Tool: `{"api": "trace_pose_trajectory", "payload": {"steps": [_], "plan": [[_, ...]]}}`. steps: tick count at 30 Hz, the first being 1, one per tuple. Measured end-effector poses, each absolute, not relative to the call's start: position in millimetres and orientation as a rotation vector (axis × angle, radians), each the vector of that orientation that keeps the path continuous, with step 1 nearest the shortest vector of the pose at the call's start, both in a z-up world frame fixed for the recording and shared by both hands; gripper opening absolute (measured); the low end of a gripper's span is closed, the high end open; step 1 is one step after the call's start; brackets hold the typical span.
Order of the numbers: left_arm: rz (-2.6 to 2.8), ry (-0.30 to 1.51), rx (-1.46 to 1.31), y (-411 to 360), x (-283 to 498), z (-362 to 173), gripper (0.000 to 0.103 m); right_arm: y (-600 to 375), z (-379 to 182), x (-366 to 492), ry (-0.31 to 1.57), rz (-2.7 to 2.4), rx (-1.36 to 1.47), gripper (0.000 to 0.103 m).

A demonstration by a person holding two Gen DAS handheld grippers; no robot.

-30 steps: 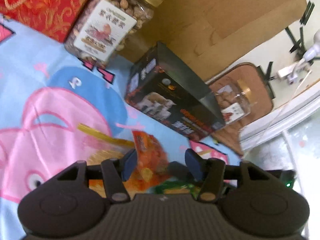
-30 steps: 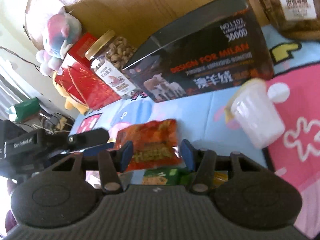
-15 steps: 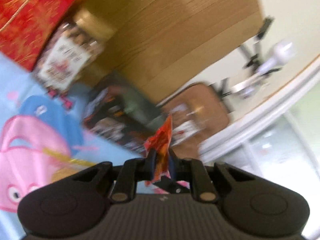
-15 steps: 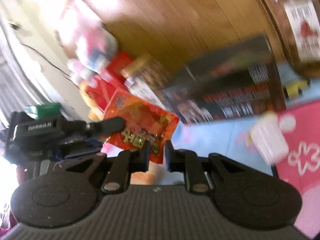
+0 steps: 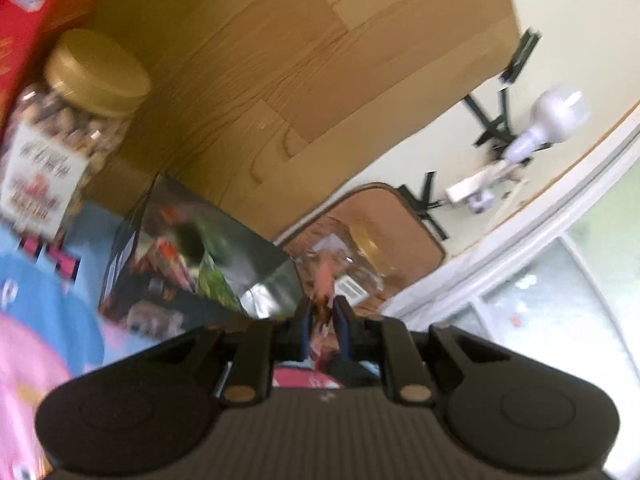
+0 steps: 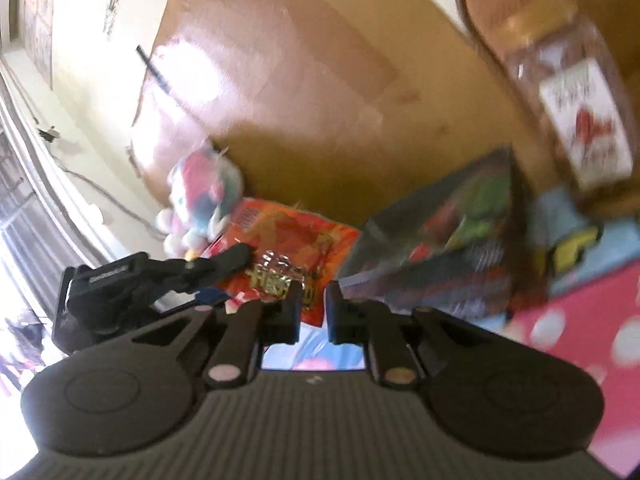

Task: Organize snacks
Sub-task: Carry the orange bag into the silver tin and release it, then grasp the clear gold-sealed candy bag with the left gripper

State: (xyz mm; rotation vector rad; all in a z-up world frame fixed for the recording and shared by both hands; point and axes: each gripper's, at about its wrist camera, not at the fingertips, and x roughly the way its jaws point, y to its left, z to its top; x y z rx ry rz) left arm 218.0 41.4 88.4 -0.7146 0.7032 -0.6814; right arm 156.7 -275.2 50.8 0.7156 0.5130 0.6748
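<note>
A cartoon-printed blue and pink cloth (image 5: 48, 304) covers the surface, backed by a wood-grain panel (image 5: 280, 80) — and the goods stand in a row along that panel, leaving the near cloth as the free room. Both views are smeared by motion blur.

The left gripper (image 5: 323, 322) is pinched narrow on an orange snack packet (image 6: 288, 256), seen edge-on as a thin strip in its own view and as a broad orange face in the right wrist view, lifted clear of the cloth and just left of the dark open box (image 6: 436, 248). The right gripper (image 6: 311, 307) has its fingers close together with a slim gap; whether they touch the packet's lower edge I cannot tell.

Counted: one dark box with blurred packets inside — their number unreadable; two gold-lidded nut jars, one (image 5: 60, 136) beside a red carton (image 5: 36, 12) cut off by the frame, one (image 6: 576, 108) past the box; one plush toy (image 6: 200, 196) by the panel.
</note>
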Motion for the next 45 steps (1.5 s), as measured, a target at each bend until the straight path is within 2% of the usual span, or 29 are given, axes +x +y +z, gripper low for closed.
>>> {"api": "trace_pose_trajectory", "payload": {"steps": [7, 9, 11, 14, 20, 25, 29, 30, 32, 37, 42, 45], "plan": [[-0.631, 0.786, -0.583, 0, 287, 67, 0.014, -286, 43, 209, 0.545, 0.517, 0.576, 0.015], [-0.562, 0.801, -0.507, -9, 295, 63, 0.018, -281, 38, 218, 0.542, 0.478, 0.511, 0.018], [-0.514, 0.820, -0.438, -17, 300, 58, 0.028, -275, 36, 220, 0.525, 0.453, 0.466, 0.019], [-0.466, 0.852, -0.335, -24, 297, 56, 0.035, -267, 37, 217, 0.496, 0.437, 0.438, 0.022], [-0.303, 0.732, 0.010, -30, 255, 90, 0.056, -271, 48, 181, 0.468, 0.496, 0.476, 0.022], [-0.348, 0.662, -0.013, 13, 191, 110, 0.057, -270, 42, 122, 0.571, 0.617, 0.521, 0.023], [-0.325, 0.711, -0.138, 60, 150, 94, 0.057, -242, 30, 106, 0.695, 0.703, 0.567, 0.025], [-0.306, 0.733, -0.174, 73, 143, 86, 0.057, -232, 28, 108, 0.730, 0.719, 0.580, 0.028], [-0.270, 0.778, -0.247, 98, 135, 69, 0.058, -213, 25, 114, 0.777, 0.724, 0.583, 0.043], [-0.306, 0.900, -0.472, 140, 130, 30, 0.058, -185, 19, 135, 0.885, 0.696, 0.556, 0.044], [-0.418, 0.941, -0.596, 143, 141, 6, 0.058, -169, 4, 154, 1.010, 0.665, 0.540, 0.044], [-0.454, 0.960, -0.612, 134, 145, -5, 0.035, -156, 2, 158, 1.043, 0.685, 0.502, 0.043]]}}
